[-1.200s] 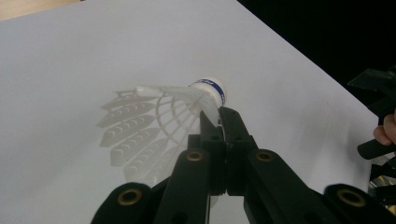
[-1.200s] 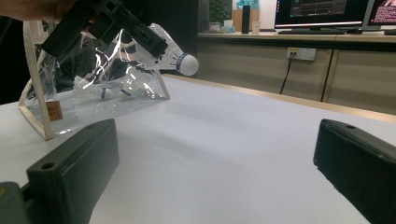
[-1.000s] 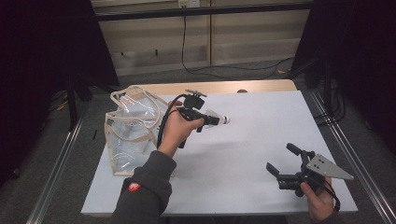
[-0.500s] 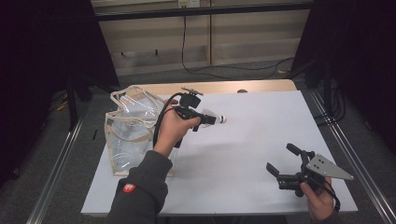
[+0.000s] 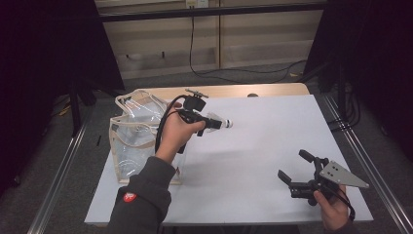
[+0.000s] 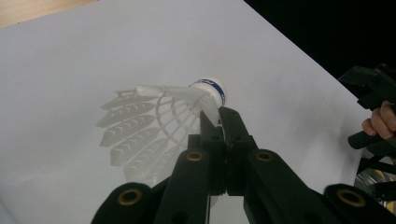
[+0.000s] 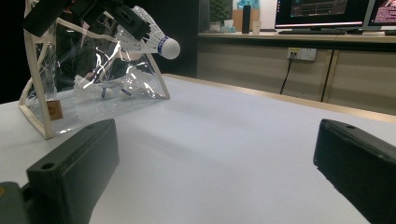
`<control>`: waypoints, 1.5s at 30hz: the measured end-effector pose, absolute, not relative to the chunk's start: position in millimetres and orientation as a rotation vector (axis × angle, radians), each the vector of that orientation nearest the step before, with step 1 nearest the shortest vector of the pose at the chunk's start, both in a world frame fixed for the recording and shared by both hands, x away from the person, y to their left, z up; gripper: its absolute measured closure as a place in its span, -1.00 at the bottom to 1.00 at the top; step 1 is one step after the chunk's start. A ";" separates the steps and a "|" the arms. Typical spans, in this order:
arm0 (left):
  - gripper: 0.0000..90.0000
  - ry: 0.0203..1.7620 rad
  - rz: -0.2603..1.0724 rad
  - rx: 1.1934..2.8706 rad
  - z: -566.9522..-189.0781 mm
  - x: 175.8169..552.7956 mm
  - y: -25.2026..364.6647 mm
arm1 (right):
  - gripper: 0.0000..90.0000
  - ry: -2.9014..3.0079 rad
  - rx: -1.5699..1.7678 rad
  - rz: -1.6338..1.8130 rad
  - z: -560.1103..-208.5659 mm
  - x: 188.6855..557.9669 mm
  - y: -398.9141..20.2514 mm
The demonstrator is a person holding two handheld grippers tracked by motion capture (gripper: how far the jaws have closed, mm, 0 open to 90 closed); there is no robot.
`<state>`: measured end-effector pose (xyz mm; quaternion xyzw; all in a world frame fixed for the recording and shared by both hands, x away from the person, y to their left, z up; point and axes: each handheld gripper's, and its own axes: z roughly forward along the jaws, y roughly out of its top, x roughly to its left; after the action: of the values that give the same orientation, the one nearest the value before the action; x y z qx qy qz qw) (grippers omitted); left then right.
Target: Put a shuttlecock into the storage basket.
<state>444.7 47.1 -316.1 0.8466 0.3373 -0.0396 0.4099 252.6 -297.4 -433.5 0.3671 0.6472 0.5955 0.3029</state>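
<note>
White plastic feathers of a shuttlecock (image 6: 154, 121) are being pinched between the jaws of the left gripper (image 5: 214, 122), which are being kept clamped together on the edge of the skirt. In the left gripper view the skirt is being fanned out to the left of the jaws, and the white cork with its blue band is being carried just past the jaw tips. In the high view the shuttlecock is being held in the air above the white table (image 5: 272, 146), its cork pointed away from the clear plastic bag (image 5: 134, 141) that is being left standing at the table's left edge, just beside the holding hand. More shuttlecocks (image 7: 100, 88) are being kept inside that bag. Near the table's right front corner, the right gripper (image 5: 294, 168) is being held low with its jaws wide apart and nothing between them, well apart from the shuttlecock.
</note>
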 end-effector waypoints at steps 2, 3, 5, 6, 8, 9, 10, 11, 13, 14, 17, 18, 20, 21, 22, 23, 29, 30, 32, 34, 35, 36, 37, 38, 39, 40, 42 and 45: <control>1.00 0.850 -0.100 2.129 -314.8 444.3 47.8 | -1.00 1.715 0.973 1.578 -433.6 252.5 -297.3; 1.00 0.850 -0.099 2.132 -314.1 444.2 48.4 | -1.00 1.717 0.973 1.577 -433.5 252.5 -297.4; 1.00 0.854 -0.099 2.130 -313.2 444.1 49.7 | -1.00 1.716 0.974 1.579 -433.6 252.5 -297.3; 1.00 0.855 -0.100 2.131 -312.6 443.9 50.3 | -1.00 1.718 0.974 1.578 -433.6 252.4 -297.3; 1.00 0.852 -0.095 2.135 -311.7 444.1 51.9 | -1.00 1.719 0.973 1.578 -433.5 252.5 -297.6; 1.00 0.855 -0.095 2.133 -311.1 443.9 52.5 | -1.00 1.717 0.975 1.578 -433.5 252.4 -297.4; 1.00 0.862 -0.095 2.127 -310.5 443.8 53.0 | -1.00 1.718 0.974 1.577 -433.4 252.2 -297.5; 1.00 0.858 -0.095 2.132 -309.9 444.0 54.0 | -1.00 1.717 0.974 1.578 -433.4 252.2 -297.4; 1.00 0.864 -0.097 2.126 -309.1 443.5 54.5 | -1.00 1.717 0.971 1.577 -433.4 252.4 -297.4; 1.00 0.864 -0.095 2.127 -308.9 443.4 54.7 | -1.00 1.717 0.971 1.577 -433.4 252.4 -297.4; 1.00 0.864 -0.094 2.136 -307.6 443.4 56.1 | -1.00 1.718 0.970 1.577 -433.4 252.3 -296.9; 1.00 0.863 -0.093 2.136 -307.0 443.4 56.4 | -1.00 1.719 0.970 1.577 -433.4 252.3 -296.9; 1.00 0.863 -0.095 2.135 -305.7 443.3 57.3 | -1.00 1.718 0.970 1.577 -433.5 252.3 -297.0; 1.00 0.866 -0.095 2.134 -304.9 443.2 57.6 | -1.00 1.718 0.971 1.578 -433.5 252.3 -297.1; 1.00 0.863 -0.090 2.140 -303.8 443.3 58.5 | -1.00 1.718 0.972 1.578 -433.5 252.3 -297.1; 1.00 0.866 -0.092 2.137 -303.1 443.1 58.9 | -1.00 1.719 0.973 1.579 -433.5 252.3 -297.0; 1.00 0.869 -0.078 2.136 -297.8 443.0 63.2 | -1.00 1.721 0.971 1.578 -433.5 252.2 -296.7; 1.00 0.875 -0.077 2.135 -297.2 442.6 63.6 | -1.00 1.719 0.971 1.578 -433.5 252.3 -296.6; 1.00 0.876 -0.080 2.131 -296.8 442.1 64.2 | -1.00 1.719 0.971 1.578 -433.4 252.2 -296.6; 1.00 0.876 -0.084 2.137 -296.5 442.0 65.4 | -1.00 1.718 0.972 1.579 -433.3 252.2 -296.6; 1.00 0.879 -0.081 2.135 -296.0 442.0 66.4 | -1.00 1.720 0.971 1.578 -433.3 252.2 -296.7; 1.00 0.888 -0.082 2.130 -295.5 441.7 66.7 | -1.00 1.721 0.970 1.577 -433.3 252.3 -296.8; 1.00 0.879 -0.082 2.137 -295.0 442.1 67.5 | -1.00 1.721 0.971 1.578 -433.4 252.3 -296.7; 1.00 0.886 -0.083 2.132 -294.0 441.8 67.7 | -1.00 1.722 0.971 1.578 -433.4 252.2 -296.6; 1.00 0.883 -0.081 2.138 -292.8 442.1 68.7 | -1.00 1.722 0.971 1.577 -433.5 252.2 -296.4; 1.00 0.884 -0.077 2.139 -291.4 442.0 69.2 | -1.00 1.722 0.970 1.578 -433.6 252.2 -296.1; 1.00 0.889 -0.076 2.137 -288.5 441.5 70.4 | -1.00 1.722 0.969 1.580 -433.6 252.1 -295.6; 1.00 0.890 -0.073 2.135 -284.6 440.3 71.6 | -1.00 1.726 0.969 1.578 -433.6 252.2 -295.9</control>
<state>440.3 71.6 -284.6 0.8447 0.3520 -0.0291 0.4021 252.2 -295.9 -433.6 0.3651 0.6502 0.5946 0.3005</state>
